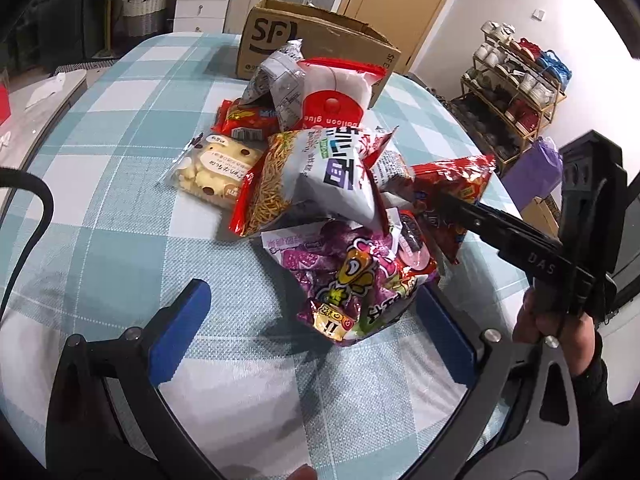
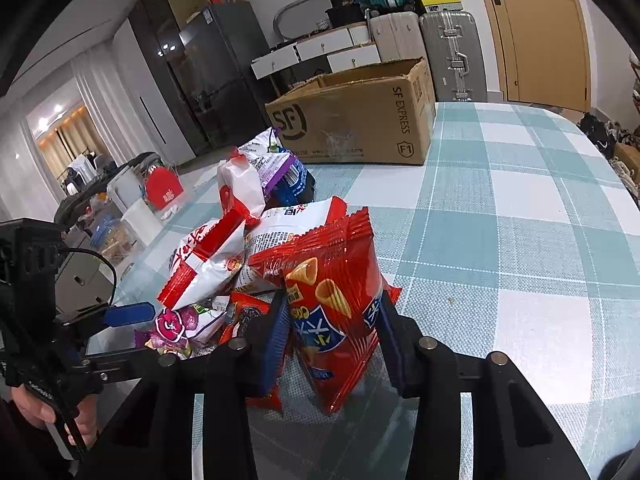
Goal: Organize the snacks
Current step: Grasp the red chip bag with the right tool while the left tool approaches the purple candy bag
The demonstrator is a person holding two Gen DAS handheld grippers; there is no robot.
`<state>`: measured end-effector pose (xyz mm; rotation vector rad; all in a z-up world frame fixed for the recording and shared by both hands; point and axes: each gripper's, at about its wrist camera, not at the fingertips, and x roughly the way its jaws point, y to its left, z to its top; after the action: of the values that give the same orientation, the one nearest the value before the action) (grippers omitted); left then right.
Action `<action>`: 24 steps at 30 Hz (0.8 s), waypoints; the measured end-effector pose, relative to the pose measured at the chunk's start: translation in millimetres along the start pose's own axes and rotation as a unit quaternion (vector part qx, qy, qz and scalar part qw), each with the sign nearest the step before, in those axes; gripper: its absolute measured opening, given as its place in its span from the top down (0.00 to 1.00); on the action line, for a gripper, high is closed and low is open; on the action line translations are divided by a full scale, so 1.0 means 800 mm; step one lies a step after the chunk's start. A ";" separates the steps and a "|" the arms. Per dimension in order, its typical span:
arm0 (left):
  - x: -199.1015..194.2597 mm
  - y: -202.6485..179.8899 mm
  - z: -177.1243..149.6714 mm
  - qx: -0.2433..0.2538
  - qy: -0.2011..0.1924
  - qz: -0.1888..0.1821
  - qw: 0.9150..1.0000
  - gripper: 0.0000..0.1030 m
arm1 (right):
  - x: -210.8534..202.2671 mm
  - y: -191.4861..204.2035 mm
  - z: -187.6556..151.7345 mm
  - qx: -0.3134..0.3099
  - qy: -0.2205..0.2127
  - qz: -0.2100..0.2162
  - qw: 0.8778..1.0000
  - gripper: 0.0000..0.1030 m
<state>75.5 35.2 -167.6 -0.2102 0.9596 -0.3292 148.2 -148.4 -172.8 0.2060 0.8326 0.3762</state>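
Snacks, heaped near the middle of a table [image 2: 520,208] under a blue-and-white checked cloth. Cardboard box [image 2: 360,120] stood open toward the far edge, just behind the heap. Right gripper [image 2: 332,332] was clamped on an upright red bag of cone crisps [image 2: 340,280] at the heap's near side. Left gripper [image 1: 308,336] stood spread wide, fingers released, either side of a purple candy bag [image 1: 352,280], pads not pressing.

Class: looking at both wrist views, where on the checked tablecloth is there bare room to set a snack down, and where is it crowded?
Free: the checked tablecloth right of the red cone-snack bag, up to the cardboard box; also the cloth left of the biscuit packet. Crowded: the snack pile in front of the box.
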 end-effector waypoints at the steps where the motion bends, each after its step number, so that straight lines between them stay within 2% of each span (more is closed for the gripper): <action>1: 0.001 0.001 0.000 -0.002 0.004 0.001 1.000 0.01 | -0.001 -0.001 -0.001 0.004 -0.001 0.003 1.000 0.60; 12: -0.005 -0.007 -0.005 -0.001 -0.006 0.017 1.000 0.01 | -0.035 -0.010 -0.008 0.018 -0.033 0.020 0.999 0.60; 15: -0.004 -0.010 -0.002 0.000 0.005 0.006 1.000 0.01 | -0.047 -0.012 -0.012 0.017 -0.042 0.018 0.999 0.60; 20: -0.004 -0.009 0.007 -0.025 0.007 -0.019 0.999 0.02 | -0.063 -0.011 -0.019 0.016 -0.049 0.019 0.998 0.60; 22: -0.002 -0.009 0.009 -0.034 0.011 -0.023 0.999 0.04 | -0.069 -0.011 -0.021 0.016 -0.052 0.018 0.998 0.60; 24: 0.004 -0.011 0.012 -0.038 0.021 -0.026 0.999 0.13 | -0.073 -0.013 -0.023 0.018 -0.055 0.018 0.998 0.60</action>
<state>83.3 26.4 -162.0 -0.2995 1.0104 -0.3460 101.6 -181.1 -148.7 0.2736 0.7289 0.3807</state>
